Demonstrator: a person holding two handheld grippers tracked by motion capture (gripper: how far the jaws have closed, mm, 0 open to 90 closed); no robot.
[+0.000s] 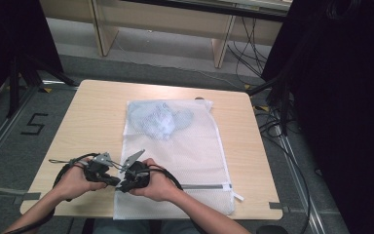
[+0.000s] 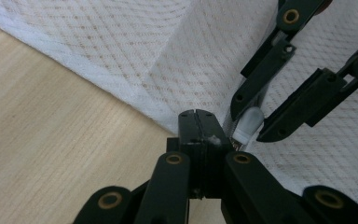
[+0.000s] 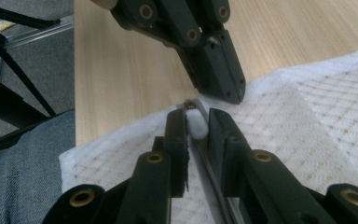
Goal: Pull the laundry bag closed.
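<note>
Keep your left gripper (image 2: 199, 122) clamped on the mesh laundry bag's (image 1: 185, 146) near-left corner on the desk (image 1: 92, 117) — right gripper's (image 3: 196, 122) narrow jaws straddle the white zipper pull (image 3: 197, 125), unpinched — squeeze squarely before pulling.

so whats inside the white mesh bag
Through the white mesh bag a crumpled pale blue garment shows at the far end. The weave blurs it, so what kind of garment it is and whether anything lies beneath it stay hidden. The near part looks flat and empty.
</note>
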